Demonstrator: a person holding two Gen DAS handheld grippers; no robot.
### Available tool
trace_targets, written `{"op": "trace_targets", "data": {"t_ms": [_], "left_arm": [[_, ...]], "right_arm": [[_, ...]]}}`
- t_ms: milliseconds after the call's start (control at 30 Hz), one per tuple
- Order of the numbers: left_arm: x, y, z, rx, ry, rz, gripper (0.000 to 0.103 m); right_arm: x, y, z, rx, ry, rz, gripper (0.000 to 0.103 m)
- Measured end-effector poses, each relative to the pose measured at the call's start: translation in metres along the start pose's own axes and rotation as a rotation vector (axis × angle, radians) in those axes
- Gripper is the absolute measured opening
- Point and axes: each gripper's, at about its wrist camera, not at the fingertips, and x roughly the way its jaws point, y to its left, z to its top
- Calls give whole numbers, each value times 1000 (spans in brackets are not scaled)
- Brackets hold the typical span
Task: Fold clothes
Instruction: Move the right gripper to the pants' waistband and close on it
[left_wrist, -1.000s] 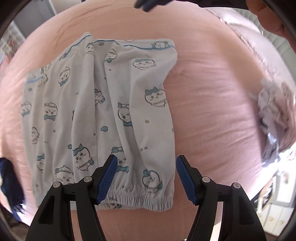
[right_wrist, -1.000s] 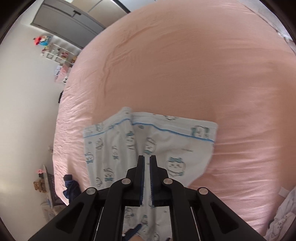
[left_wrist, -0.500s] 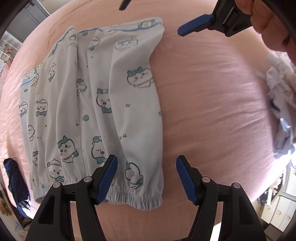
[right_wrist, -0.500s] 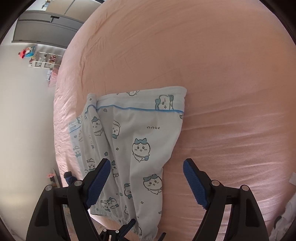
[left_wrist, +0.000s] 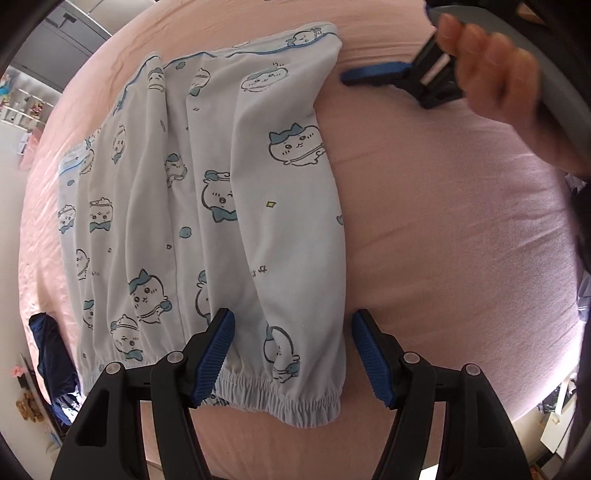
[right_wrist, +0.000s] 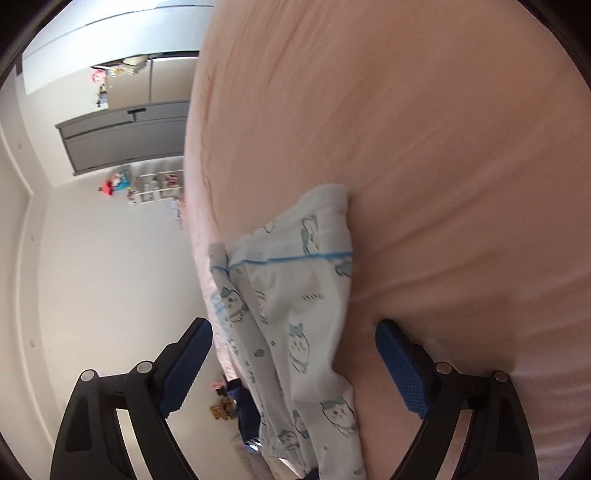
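Light blue pyjama trousers (left_wrist: 207, 206) with cartoon prints lie flat on a pink bedsheet (left_wrist: 443, 229), legs folded together, elastic cuffs nearest me. My left gripper (left_wrist: 291, 350) is open and straddles the right edge of the cuff end, low over the cloth. My right gripper (right_wrist: 293, 365) is open and empty, tilted low beside the waistband end of the trousers (right_wrist: 291, 295). It also shows in the left wrist view (left_wrist: 373, 70), held by a hand at the top right, just right of the waistband corner.
A dark blue garment (left_wrist: 51, 354) hangs off the bed's left edge. The pink sheet stretches wide to the right of the trousers. A grey wardrobe (right_wrist: 122, 136) and shelves with toys (right_wrist: 155, 182) stand beyond the bed.
My right gripper opened, then dropped and tilted close to the waistband corner. My left gripper moved lower and closer over the cuff end, staying open.
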Motion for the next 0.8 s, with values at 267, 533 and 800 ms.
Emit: {"op": "trace_targets", "data": {"t_ms": [267,533,800], "left_arm": [[0,5,7,-34,-2,7,64],[-3,-18,27,24,-32,126,64],[13,-27,38,88,-42,309,64]], "right_arm": [[43,28,7,-70,65,45,92],[75,41,2,-110,184,15,83],[68,26,7,-87,202,27,50]]}}
